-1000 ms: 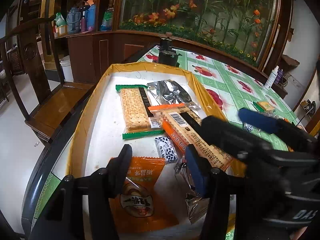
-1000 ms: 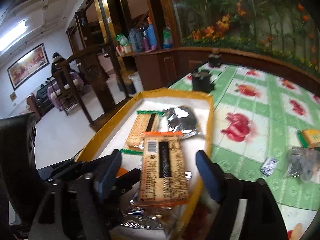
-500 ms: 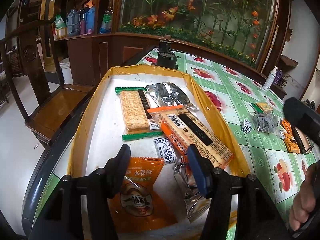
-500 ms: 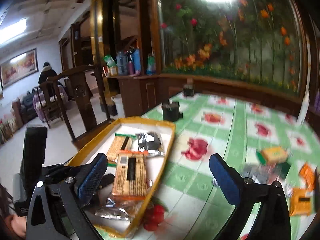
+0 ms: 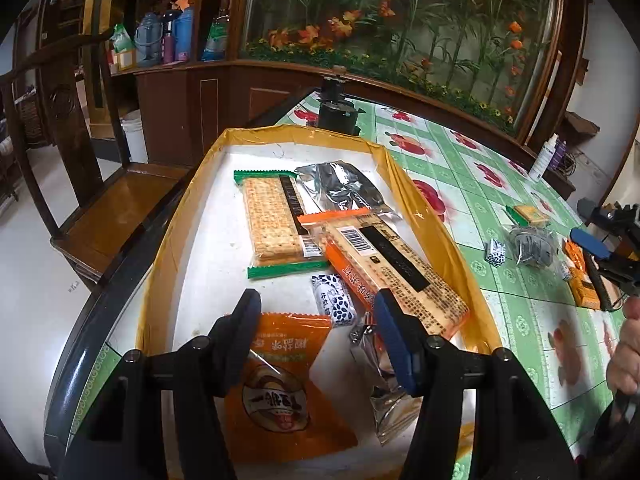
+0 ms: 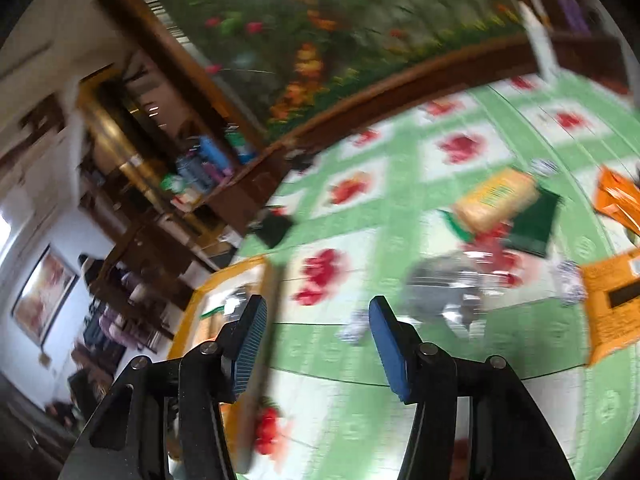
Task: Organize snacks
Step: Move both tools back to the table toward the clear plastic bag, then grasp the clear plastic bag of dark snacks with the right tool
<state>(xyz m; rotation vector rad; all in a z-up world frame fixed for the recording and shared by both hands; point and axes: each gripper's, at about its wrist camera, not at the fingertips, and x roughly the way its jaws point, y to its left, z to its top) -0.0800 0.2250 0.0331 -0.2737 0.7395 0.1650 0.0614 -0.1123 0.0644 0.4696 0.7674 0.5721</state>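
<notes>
A yellow-rimmed tray (image 5: 420, 200) holds a green-edged cracker pack (image 5: 272, 220), an orange-edged cracker pack (image 5: 396, 268), a silver pouch (image 5: 340, 188), a small blue-and-white candy (image 5: 334, 300), an orange bag (image 5: 280, 380) and a crumpled silver pouch (image 5: 388, 396). My left gripper (image 5: 316, 304) hovers open over the tray's near end, gripping nothing. My right gripper (image 6: 316, 308) is over the green tablecloth, rolled, its jaws closing with nothing between them. Ahead of it, blurred, lie a silver pouch (image 6: 444, 288), a yellow cracker pack (image 6: 496, 196) and orange packs (image 6: 612, 304). The left wrist view shows the right gripper (image 5: 582, 220) at its right edge.
A wooden chair (image 5: 100, 200) stands left of the table. A black device (image 5: 336, 112) sits at the table's far end and a white bottle (image 5: 544, 160) at the back right. A small candy (image 6: 354, 328) lies near the right gripper. A hand (image 5: 628, 344) shows at the right edge.
The right gripper left the orange-edged cracker pack lying in the tray, swung right over the loose snacks and rolled. Its jaws widened, then narrowed. The left gripper stayed put.
</notes>
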